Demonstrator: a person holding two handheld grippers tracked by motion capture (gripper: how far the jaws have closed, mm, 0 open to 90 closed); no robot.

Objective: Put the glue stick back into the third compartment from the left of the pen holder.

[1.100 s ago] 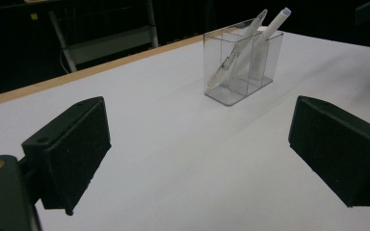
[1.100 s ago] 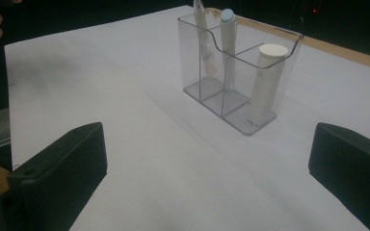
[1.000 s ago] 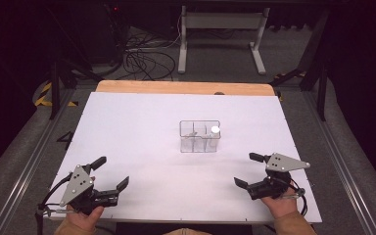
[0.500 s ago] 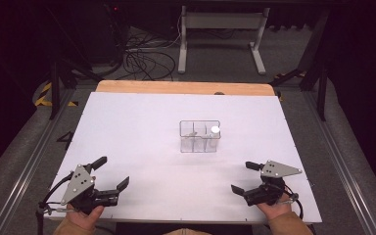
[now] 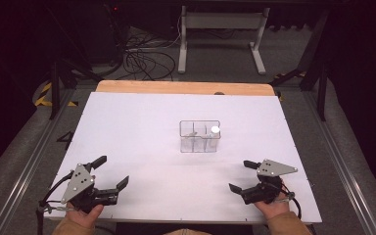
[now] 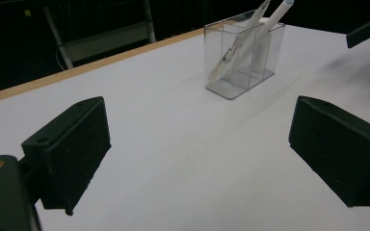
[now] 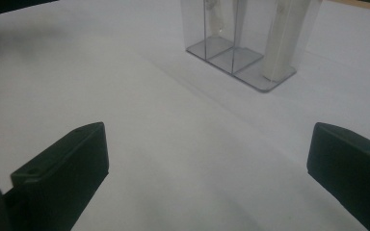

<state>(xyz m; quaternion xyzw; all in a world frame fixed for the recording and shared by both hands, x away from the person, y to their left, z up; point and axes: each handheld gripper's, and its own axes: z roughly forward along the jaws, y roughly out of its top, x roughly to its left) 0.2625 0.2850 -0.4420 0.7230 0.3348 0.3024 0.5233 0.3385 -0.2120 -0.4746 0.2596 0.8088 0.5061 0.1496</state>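
Observation:
A clear plastic organiser [image 5: 199, 137] with three compartments stands upright at the middle of the white table [image 5: 142, 117]. A white tube [image 5: 215, 130] leans in its right compartment and a thinner white pen [image 6: 236, 45] stands in another. My left gripper [image 5: 111, 171] rests open near the front left corner, with nothing between its jaws. My right gripper [image 5: 241, 176] is open at the front right, also holding nothing. The left gripper [image 6: 197, 144] looks towards the organiser [image 6: 243, 57] far ahead. From the right gripper [image 7: 207, 178], the organiser [image 7: 241, 53] and the tube [image 7: 284, 38] stand well beyond the jaws.
A wooden strip [image 5: 186, 87] runs along the table's far edge. Behind it are cables [image 5: 142, 61] and a metal stand [image 5: 220, 34] on the floor. Metal rails [image 5: 24, 181] flank the table. The other gripper's jaw [image 6: 368, 31] shows at the top right of the left gripper view.
My right gripper has drawn back towards the front edge and slightly left, still open. The left gripper and the organiser have stayed put.

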